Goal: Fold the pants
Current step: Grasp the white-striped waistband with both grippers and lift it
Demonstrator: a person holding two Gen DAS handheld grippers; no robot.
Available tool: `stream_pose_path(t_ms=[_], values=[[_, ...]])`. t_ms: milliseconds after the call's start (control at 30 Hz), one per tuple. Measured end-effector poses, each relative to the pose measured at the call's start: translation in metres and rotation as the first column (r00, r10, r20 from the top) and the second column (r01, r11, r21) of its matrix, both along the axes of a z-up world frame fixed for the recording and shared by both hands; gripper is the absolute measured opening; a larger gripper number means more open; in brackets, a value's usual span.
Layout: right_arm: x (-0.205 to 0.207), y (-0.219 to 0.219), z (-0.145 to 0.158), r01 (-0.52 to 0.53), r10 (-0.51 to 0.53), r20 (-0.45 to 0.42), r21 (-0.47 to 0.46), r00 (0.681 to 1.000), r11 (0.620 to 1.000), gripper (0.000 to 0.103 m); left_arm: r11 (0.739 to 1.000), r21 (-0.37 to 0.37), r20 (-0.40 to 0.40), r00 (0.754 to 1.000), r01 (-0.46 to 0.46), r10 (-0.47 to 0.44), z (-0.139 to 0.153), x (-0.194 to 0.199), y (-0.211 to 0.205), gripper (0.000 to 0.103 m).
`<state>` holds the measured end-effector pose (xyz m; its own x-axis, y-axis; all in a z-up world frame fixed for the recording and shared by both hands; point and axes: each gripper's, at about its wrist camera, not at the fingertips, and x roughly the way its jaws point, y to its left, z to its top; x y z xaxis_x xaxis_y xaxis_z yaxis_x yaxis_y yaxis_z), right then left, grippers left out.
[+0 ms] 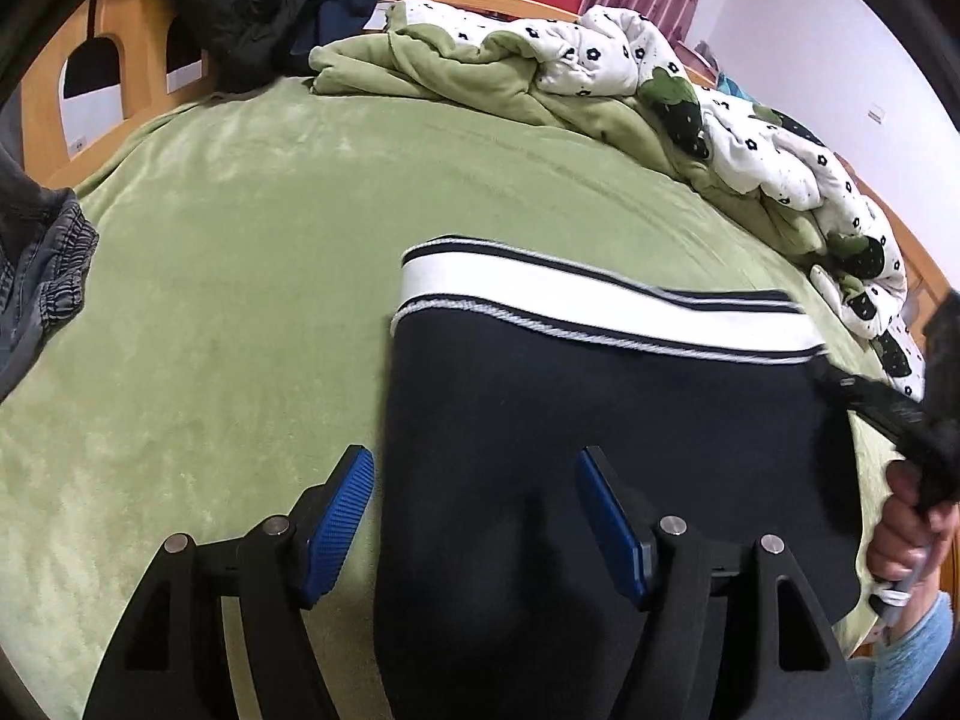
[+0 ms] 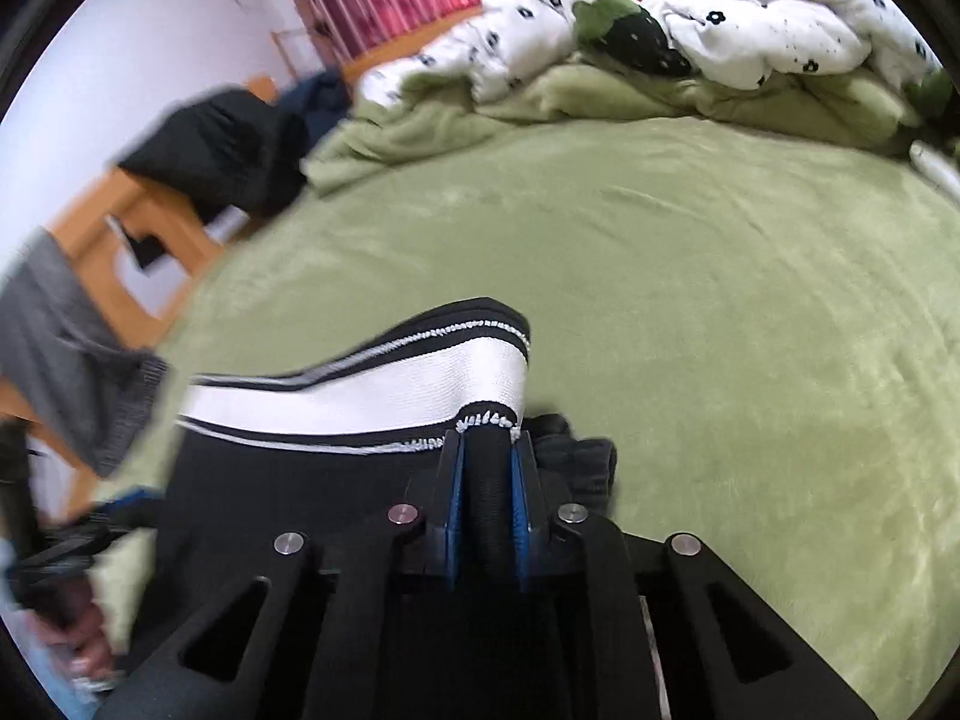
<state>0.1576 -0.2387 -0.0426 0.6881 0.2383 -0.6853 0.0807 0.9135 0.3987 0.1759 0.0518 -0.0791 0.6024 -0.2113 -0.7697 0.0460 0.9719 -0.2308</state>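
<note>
Dark navy pants (image 1: 570, 450) with a white-and-black striped waistband (image 1: 576, 300) lie on the green bed. My left gripper (image 1: 474, 480) is open, its blue pads spread over the left edge of the pants, holding nothing. My right gripper (image 2: 489, 450) is shut on the pants' fabric (image 2: 360, 480) just below the waistband (image 2: 372, 396), near its right end. The right gripper's black body shows at the right edge of the left wrist view (image 1: 888, 408), with the hand that holds it.
A green fleece bed cover (image 1: 240, 252) spreads to the left and far side. A crumpled white flowered quilt (image 1: 690, 96) lies along the far edge. Grey pants (image 1: 42, 276) lie at the left. Dark clothes (image 1: 252, 6) hang on the wooden bed frame (image 1: 42, 96).
</note>
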Motion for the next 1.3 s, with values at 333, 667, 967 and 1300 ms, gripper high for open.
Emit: stream_pose_path(t_ms=[333, 667, 967, 1300], values=[[-0.017, 0.0, 0.001, 0.087, -0.09, -0.031, -0.09, 0.995, 0.992, 0.022, 0.998, 0.049, 0.061, 0.997, 0.039, -0.042, 0.012, -0.006, -0.015, 0.068], [0.045, 0.036, -0.023, 0.012, -0.019, -0.033, -0.208, 0.999, 0.978, 0.022, 0.995, 0.015, 0.065, 0.993, 0.101, -0.102, 0.012, 0.066, -0.052, 0.069], [0.038, 0.042, -0.029, 0.0, 0.005, 0.019, -0.276, 1.0, 0.961, 0.022, 0.984, 0.123, 0.069, 0.988, 0.126, -0.136, -0.021, 0.063, -0.068, 0.073], [0.033, 0.043, -0.019, 0.014, -0.004, 0.034, -0.279, 0.999, 0.96, 0.022, 0.989, 0.073, 0.062, 0.99, 0.125, -0.13, -0.022, 0.069, -0.062, 0.072]])
